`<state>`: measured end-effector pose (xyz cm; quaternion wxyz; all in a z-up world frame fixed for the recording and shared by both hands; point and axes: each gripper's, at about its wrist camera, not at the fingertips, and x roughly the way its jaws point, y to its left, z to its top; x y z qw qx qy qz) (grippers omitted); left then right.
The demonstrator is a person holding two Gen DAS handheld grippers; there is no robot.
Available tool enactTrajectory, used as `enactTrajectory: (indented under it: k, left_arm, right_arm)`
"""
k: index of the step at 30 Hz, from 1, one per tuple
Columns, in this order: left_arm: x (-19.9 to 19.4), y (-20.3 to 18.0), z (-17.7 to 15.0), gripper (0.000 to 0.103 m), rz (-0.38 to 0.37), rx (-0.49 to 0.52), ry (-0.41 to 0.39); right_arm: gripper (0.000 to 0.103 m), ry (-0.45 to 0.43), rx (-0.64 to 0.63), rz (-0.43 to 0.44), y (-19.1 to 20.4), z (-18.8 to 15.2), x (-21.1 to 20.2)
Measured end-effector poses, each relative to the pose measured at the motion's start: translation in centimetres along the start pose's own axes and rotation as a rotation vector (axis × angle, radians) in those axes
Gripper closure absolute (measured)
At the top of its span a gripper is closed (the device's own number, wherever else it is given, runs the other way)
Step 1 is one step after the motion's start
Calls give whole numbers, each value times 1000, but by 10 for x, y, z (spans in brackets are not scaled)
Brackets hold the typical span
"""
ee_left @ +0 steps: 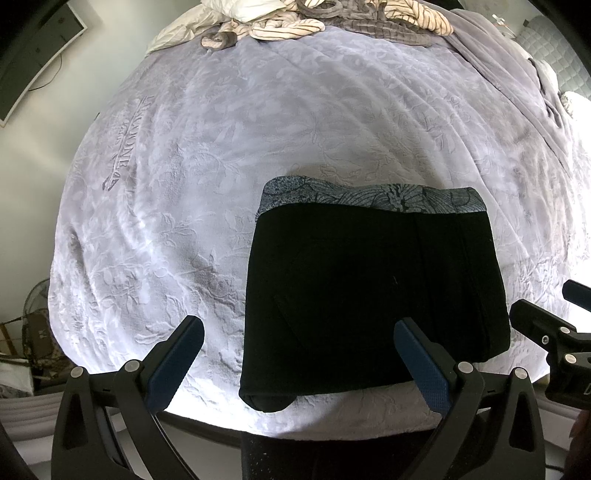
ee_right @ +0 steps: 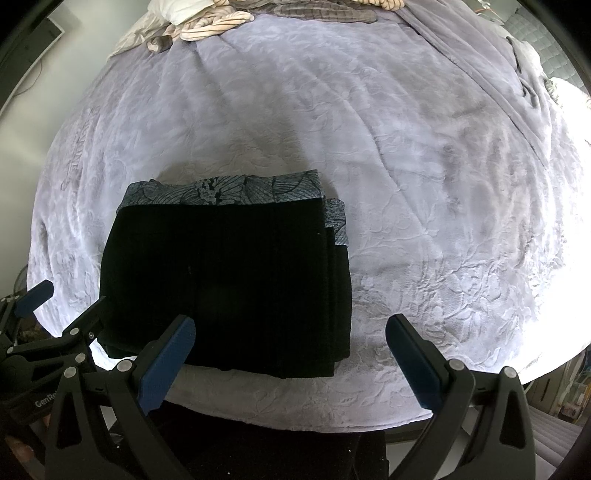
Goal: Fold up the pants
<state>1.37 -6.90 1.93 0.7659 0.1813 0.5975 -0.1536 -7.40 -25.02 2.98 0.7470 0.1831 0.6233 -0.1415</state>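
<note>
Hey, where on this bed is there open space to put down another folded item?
Bare blanket lies right of the folded black pants, and a wide stretch runs between the pants and the heaped striped bedding at the far end. There is also room left of the pants. The far end is crowded. Both the left gripper and right gripper are open.

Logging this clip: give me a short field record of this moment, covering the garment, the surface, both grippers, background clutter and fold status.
garment: black pants, folded into a compact rectangle, patterned grey waistband at the far edge
surface: lavender embossed blanket on a bed, pants near its front edge
left gripper: open, holding nothing, above the pants' near edge
right gripper: open, holding nothing, by the pants' near right corner
background: striped bedding and pillows heaped at the far end
fold status: looks finished; layered edges visible on the right side
</note>
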Motion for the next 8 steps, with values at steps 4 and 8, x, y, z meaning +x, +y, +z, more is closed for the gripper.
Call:
enactTrajectory:
  k: [4, 8]
  left_arm:
    - [-1, -1, -1, 0, 3, 0, -12]
    - [-2, -3, -4, 0, 0, 12, -27]
  right_arm:
    - [0, 0, 1, -1, 0, 1, 0]
    - [0, 1, 1, -2, 0, 0, 1]
